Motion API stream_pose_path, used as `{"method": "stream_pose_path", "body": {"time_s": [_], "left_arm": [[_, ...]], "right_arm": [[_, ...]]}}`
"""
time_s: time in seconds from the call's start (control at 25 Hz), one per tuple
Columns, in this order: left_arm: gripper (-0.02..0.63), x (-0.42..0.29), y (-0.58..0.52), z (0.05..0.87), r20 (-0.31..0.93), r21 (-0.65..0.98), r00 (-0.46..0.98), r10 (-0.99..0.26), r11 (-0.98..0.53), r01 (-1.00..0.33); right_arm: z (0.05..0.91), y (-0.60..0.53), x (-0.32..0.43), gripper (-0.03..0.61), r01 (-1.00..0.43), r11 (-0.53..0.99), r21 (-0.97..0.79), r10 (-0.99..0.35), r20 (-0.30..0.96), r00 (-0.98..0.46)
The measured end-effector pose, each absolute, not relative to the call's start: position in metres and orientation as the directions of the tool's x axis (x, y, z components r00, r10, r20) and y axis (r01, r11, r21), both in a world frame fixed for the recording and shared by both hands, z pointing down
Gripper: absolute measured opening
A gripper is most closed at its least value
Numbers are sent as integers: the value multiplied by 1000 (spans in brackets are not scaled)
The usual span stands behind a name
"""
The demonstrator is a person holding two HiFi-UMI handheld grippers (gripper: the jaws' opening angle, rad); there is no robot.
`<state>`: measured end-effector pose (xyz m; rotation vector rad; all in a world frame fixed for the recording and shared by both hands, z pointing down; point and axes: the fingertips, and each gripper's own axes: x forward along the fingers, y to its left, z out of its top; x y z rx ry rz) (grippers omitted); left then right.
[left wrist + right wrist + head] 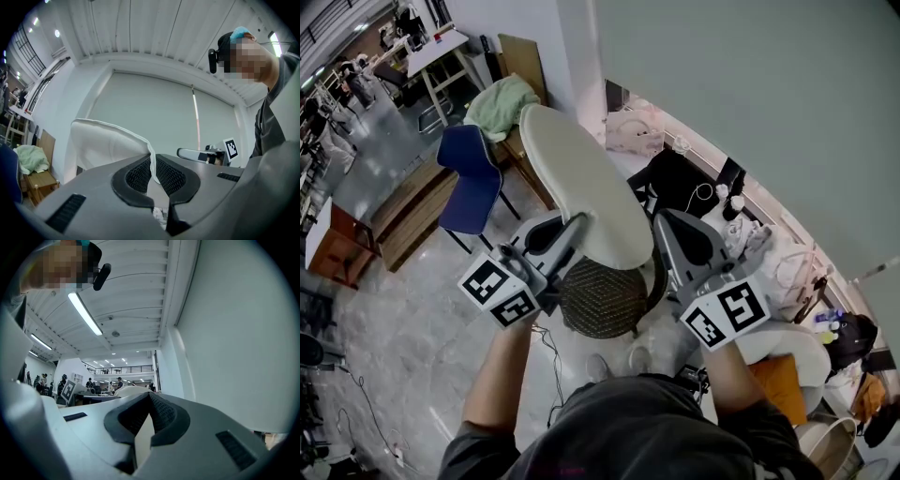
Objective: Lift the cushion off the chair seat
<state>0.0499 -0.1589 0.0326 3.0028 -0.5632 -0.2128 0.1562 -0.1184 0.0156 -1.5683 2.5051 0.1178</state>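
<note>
The left tool point(574, 230) and right tool point(662, 223) each pinch opposite edges of the round cream cushion point(581, 183), which looks light and soft, good to hold there.

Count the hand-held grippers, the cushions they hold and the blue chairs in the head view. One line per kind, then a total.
Hand-held grippers: 2, the left hand-held gripper and the right hand-held gripper
Cushions held: 1, the round cream cushion, gripped at its edge from both sides
Blue chairs: 1, the blue chair
Total: 4
</note>
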Motion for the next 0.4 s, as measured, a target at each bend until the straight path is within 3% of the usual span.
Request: {"method": "stream_pose_path", "body": {"time_s": [0.4], "left_arm": [[26, 59, -166, 35, -109, 111, 924, -368, -928, -357]], "right_arm": [[14, -127, 163, 8, -896, 442, -37, -884, -191, -428]]}}
